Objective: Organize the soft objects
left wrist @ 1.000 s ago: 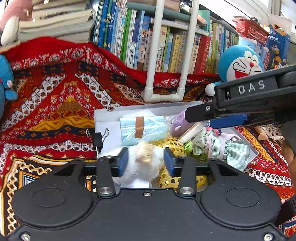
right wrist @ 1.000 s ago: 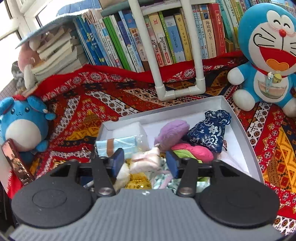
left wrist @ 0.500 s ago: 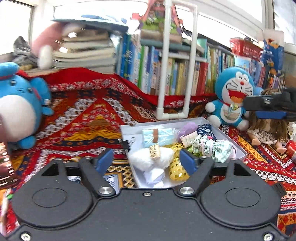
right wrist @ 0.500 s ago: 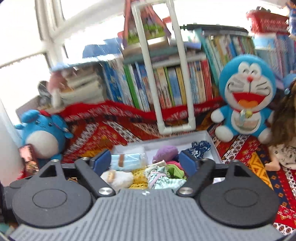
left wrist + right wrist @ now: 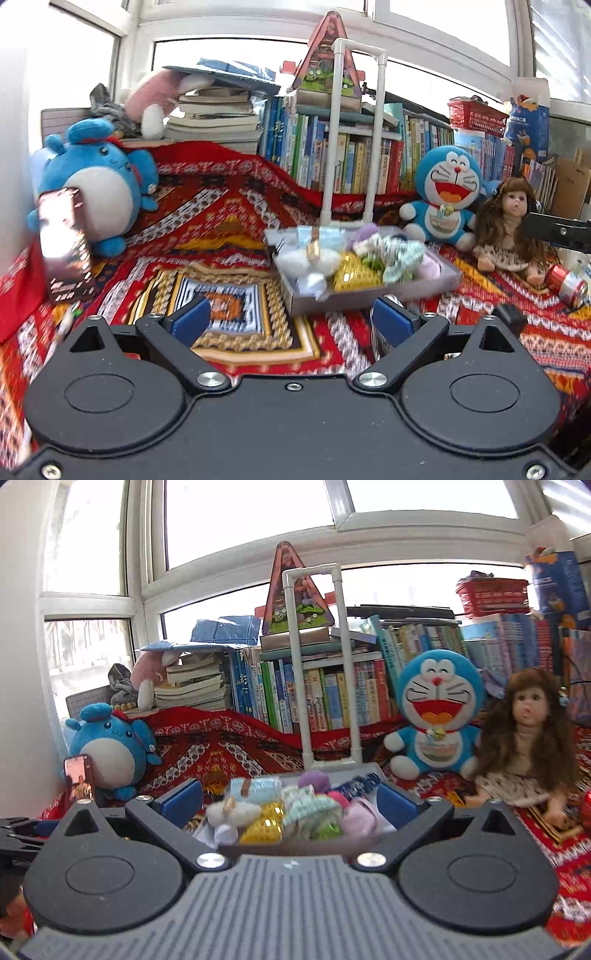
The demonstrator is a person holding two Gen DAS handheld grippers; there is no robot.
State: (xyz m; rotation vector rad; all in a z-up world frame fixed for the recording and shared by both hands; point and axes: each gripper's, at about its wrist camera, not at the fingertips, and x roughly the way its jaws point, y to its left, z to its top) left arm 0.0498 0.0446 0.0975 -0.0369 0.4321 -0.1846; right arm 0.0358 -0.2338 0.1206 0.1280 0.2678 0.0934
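Soft objects packed into the grey box [image 5: 365, 295]: white fluffy piece [image 5: 308, 260] at the near left corner, gold mesh pouch [image 5: 354, 271] just beside it, striped green-and-white cloth [image 5: 397, 251] behind that, pale blue packet [image 5: 321, 234] at the far left, purple piece [image 5: 314, 780] and dark blue patterned pouch [image 5: 360, 783] toward the far wall, pink items [image 5: 356, 814] at the near right. Sits on the patterned red cloth [image 5: 229, 229], in front of the white pipe frame [image 5: 345, 147]. Left gripper [image 5: 291, 319] short of the box and off its left corner, jaws opening, already spread wide, only cloth between them. Right gripper [image 5: 290, 805] facing the box head-on, jaws likewise opening and wide; box contents show in the gap, yet no pad presses on anything. Probably at or near the end of the sorting, judging by the full box and both tools empty. Possibly left: blue round plush [image 5: 98, 195] far to the left of the box, blue cat plush [image 5: 448, 192] and doll [image 5: 511, 225] to its right, all outside it; cannot tell whether these count. Looks too small for them anyway.
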